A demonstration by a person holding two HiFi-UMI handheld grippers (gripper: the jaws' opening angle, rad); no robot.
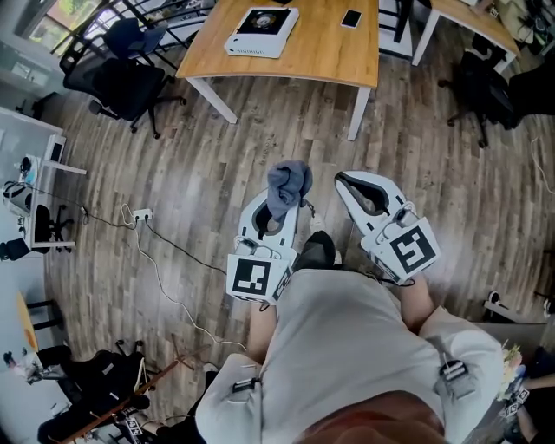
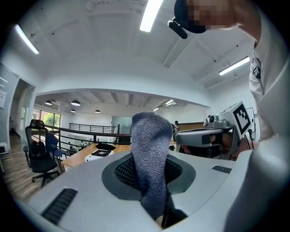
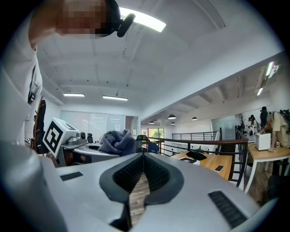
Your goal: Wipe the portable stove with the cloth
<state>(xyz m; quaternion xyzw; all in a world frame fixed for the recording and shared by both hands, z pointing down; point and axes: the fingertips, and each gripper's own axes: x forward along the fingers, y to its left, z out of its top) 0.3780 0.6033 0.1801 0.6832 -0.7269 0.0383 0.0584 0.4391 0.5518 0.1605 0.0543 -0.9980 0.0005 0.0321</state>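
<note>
A person stood on a wood-plank floor (image 1: 217,165), seen from above, with a two-jaw gripper in each hand held out in front of the body.

The left gripper (image 1: 276,212) had its jaws clamped on a blue-grey cloth (image 1: 289,184). The cloth stood up out of the jaws in a bunched fold, and its top flopped over just past the tips. In the left gripper view the knitted weave filled the middle of the gap, with a jaw pressed against each side.

The right gripper (image 1: 342,179) was level with the left one and just beside it, the two not touching. Its jaws were pressed together at the tips and held nothing. Lower down, between the dark ribbed pads (image 3: 156,174), a narrow slit showed only the floor planks.

The portable stove (image 1: 262,32), a white box with a black top, sat on a light wooden table (image 1: 321,61) well ahead of the person, apart from both grippers. A dark phone (image 1: 351,17) lay on the same table to the stove's right.

A black office chair (image 1: 121,87) stood to the left of the table. A white power strip (image 1: 139,213) lay on the floor to the person's left, with cables trailing from it.
</note>
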